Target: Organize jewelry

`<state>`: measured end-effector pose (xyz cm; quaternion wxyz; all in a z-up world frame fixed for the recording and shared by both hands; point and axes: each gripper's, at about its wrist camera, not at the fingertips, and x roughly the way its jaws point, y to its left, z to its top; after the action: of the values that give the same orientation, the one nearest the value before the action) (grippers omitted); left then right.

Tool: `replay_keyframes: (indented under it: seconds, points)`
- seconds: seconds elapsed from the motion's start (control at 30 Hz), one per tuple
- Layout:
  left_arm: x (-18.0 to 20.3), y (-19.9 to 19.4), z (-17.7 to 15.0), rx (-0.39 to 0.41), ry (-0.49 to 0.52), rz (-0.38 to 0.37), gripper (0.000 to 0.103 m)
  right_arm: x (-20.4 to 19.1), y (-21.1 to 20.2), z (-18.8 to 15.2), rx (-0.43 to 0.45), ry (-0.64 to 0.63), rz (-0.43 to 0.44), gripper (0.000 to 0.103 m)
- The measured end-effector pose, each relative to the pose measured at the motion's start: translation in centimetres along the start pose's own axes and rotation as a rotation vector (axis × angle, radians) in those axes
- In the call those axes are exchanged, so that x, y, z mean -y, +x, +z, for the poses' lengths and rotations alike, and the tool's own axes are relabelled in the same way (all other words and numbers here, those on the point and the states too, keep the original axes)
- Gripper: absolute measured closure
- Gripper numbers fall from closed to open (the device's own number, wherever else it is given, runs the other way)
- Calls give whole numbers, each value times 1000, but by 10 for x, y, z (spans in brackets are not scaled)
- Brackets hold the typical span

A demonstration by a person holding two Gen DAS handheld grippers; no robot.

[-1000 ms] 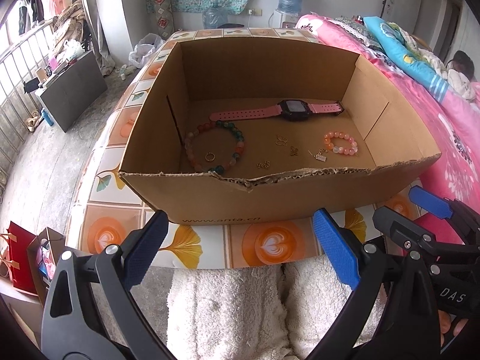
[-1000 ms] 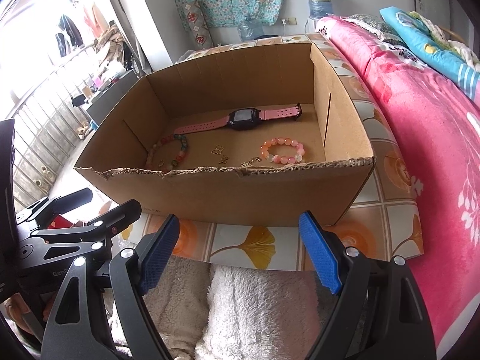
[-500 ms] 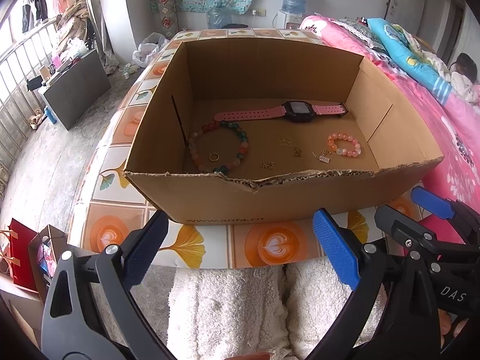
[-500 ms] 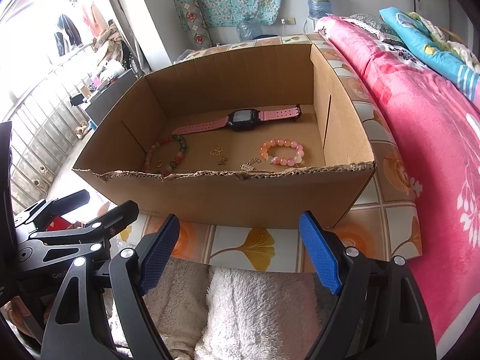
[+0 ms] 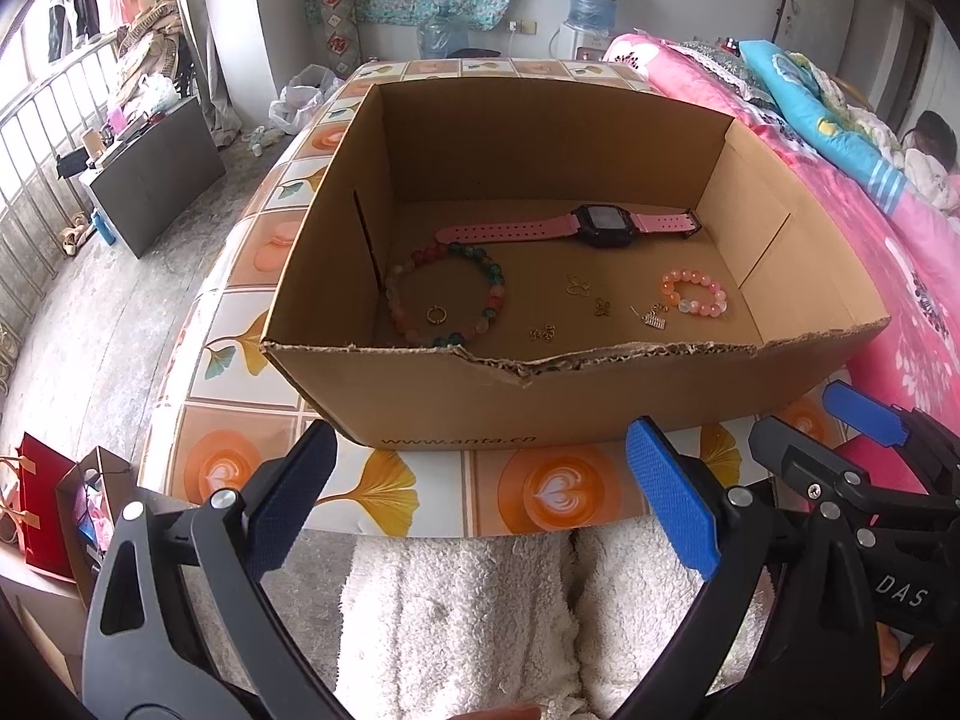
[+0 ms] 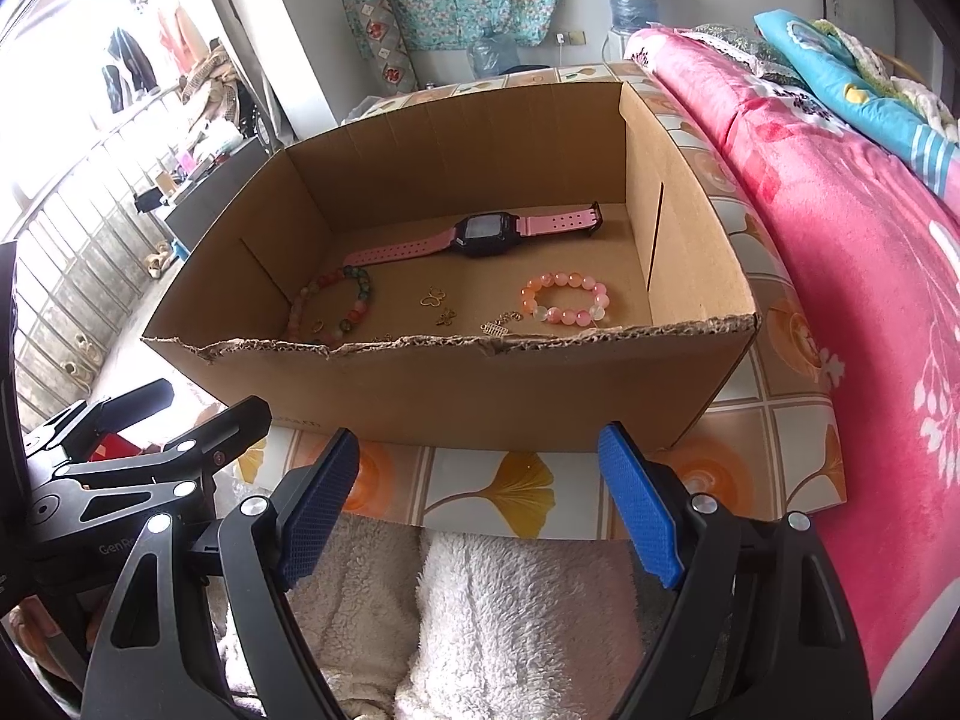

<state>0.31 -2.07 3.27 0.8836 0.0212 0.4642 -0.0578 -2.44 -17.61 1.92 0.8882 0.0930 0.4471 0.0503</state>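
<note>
The cardboard box [image 5: 480, 414] reads "www.anta.cn"; the right gripper [image 5: 900, 591] reads "DAS".

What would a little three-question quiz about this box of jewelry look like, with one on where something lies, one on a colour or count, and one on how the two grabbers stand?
1. Where does the watch lie in the cardboard box?
A. Near the far wall
B. Against the torn near edge
C. Outside on the table

2. How many bead bracelets are in the box?
A. One
B. Two
C. Four

3. How do the left gripper and right gripper stand?
A. Both shut on a bracelet
B. One holds the watch
C. Both open and empty

Answers:
1. A, the watch stretches along the back of the box floor.
2. B, a multicolour bracelet on the left and a smaller pink bracelet on the right.
3. C, the blue pads stand wide apart before the box with nothing between them.
</note>
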Motion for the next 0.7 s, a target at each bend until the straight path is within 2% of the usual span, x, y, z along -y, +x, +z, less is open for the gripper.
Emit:
replay_keyframes:
  seconds: [0.7]
  points:
    - [1, 2, 0, -2, 3, 12, 10, 1, 3, -2, -2, 5, 8, 23]
